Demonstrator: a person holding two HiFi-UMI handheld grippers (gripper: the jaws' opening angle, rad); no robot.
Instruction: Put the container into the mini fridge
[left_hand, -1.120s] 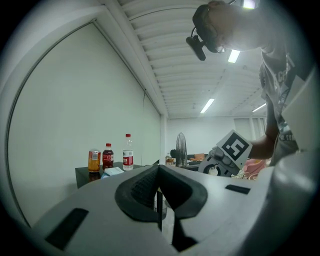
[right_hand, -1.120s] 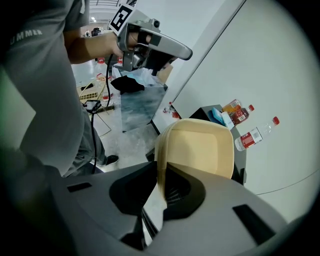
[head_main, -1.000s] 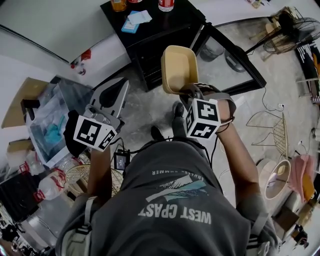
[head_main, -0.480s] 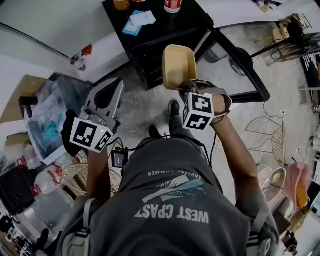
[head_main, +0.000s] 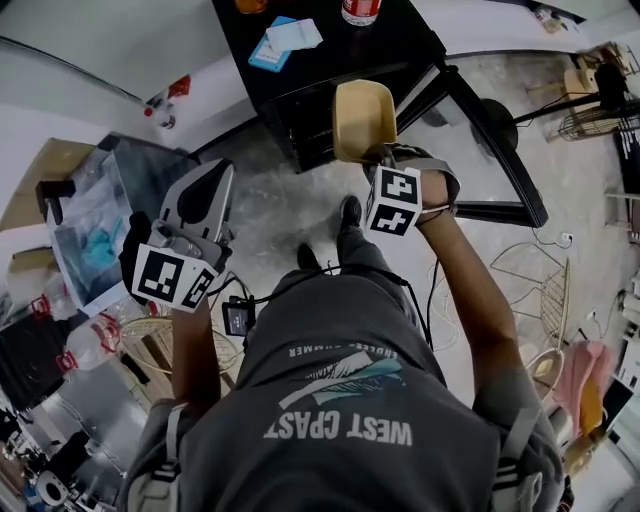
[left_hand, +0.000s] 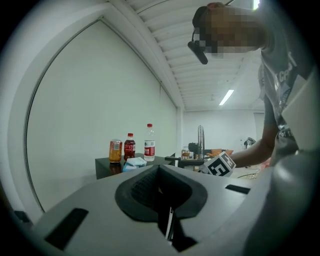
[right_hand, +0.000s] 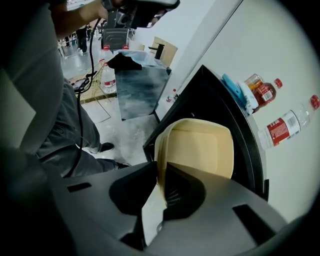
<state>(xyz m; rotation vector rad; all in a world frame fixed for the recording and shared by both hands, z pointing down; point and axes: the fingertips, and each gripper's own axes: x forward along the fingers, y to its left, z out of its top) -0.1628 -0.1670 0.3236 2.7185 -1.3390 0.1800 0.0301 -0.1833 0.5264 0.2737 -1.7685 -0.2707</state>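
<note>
The beige plastic container (head_main: 362, 118) hangs tilted in front of the black mini fridge (head_main: 330, 75), whose glass door (head_main: 490, 150) stands swung open to the right. My right gripper (head_main: 380, 158) is shut on the container's near rim. In the right gripper view the container (right_hand: 200, 145) fills the middle, its rim pinched between the pads of my right gripper (right_hand: 161, 184), with the fridge (right_hand: 215, 95) right behind it. My left gripper (head_main: 203, 190) is held lower left over the floor, shut and holding nothing; its jaws meet in the left gripper view (left_hand: 166, 200).
Bottles (head_main: 362, 10) and blue packets (head_main: 280, 42) stand on the fridge top. A clear bin (head_main: 90, 235), water bottles (head_main: 90, 350) and a wicker basket (head_main: 150, 345) crowd the floor at left. Wire racks (head_main: 560, 290) and cables lie at right.
My right gripper has carried the container a little forward, closer to the open fridge. The left gripper has stayed low at the left, still shut.
</note>
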